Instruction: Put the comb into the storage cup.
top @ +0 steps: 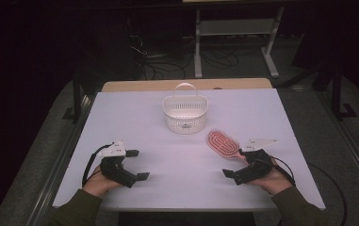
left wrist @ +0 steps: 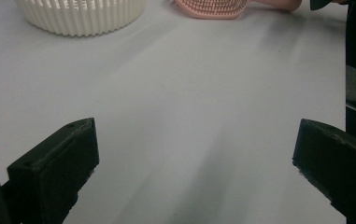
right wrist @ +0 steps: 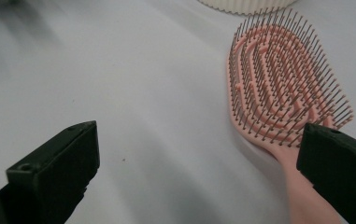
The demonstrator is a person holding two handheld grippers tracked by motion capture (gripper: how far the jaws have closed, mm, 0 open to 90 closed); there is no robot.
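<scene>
Both your grippers gape wide and empty: left gripper (top: 137,164) lower left, right gripper (top: 236,162) beside the pink hairbrush (top: 222,143), basket (top: 185,113) at centre.

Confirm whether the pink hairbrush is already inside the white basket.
No: the pink hairbrush lies bristles-up on the table, beside the white basket, near the right hand-held gripper.

My right gripper (right wrist: 196,172) rests low over the white table (right wrist: 133,93), jaws spread wide with nothing between them. A pink hairbrush (right wrist: 278,84) lies bristles up, its handle passing beside my right-hand jaw. A ribbed white basket (right wrist: 243,5) sits beyond.
</scene>
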